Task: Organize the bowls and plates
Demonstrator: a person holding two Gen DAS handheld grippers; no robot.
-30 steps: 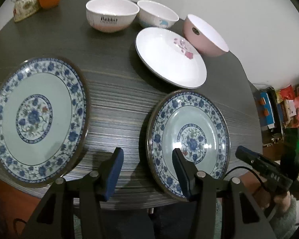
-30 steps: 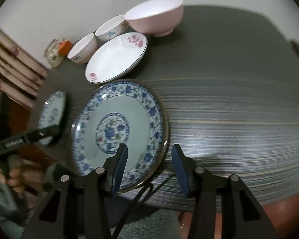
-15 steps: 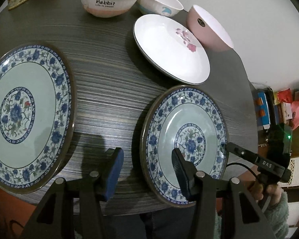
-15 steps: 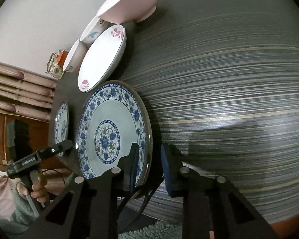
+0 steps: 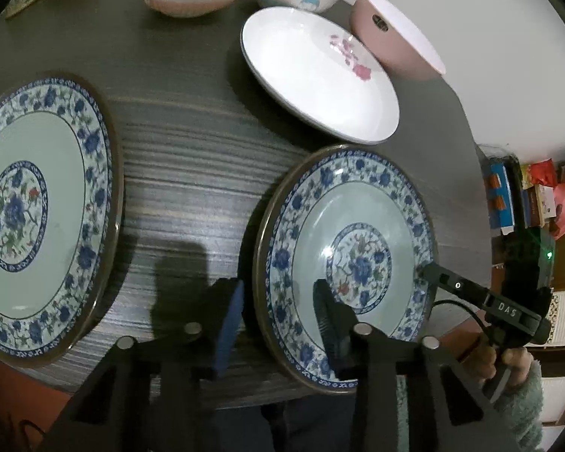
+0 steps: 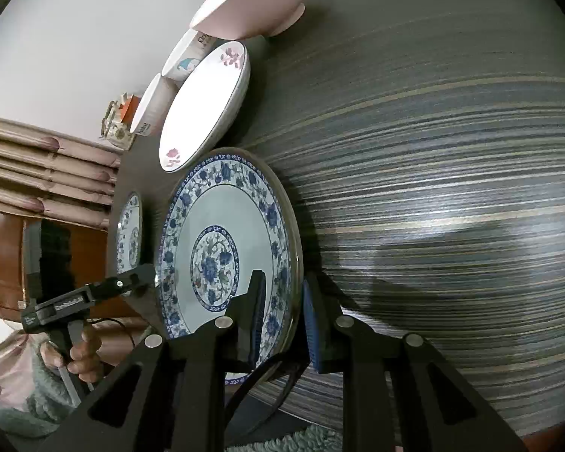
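Gripping opposite rims of the near blue-patterned plate (image 5: 358, 248), both tools set up a two-sided lift. The right gripper (image 6: 282, 312) has its jaws just closed tight on the rim. The left gripper (image 5: 278, 320) has its jaws narrowing astride the other rim, pads seemingly not yet pressing. Its twin plate (image 5: 37, 207) waits alongside on the desk (image 5: 192, 173) — likely the stacking spot.

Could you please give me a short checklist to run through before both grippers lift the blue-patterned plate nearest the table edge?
1. Right gripper closed on the near blue plate rim, jaws just closing: ok.
2. Left gripper straddles the same plate's opposite rim, jaws just closing, pads pressing: cannot tell.
3. Second blue plate clear of the grippers: ok.
4. White flowered plate apart from the near plate's far rim: cannot tell.
5. Plate lifted off the table: cannot tell.
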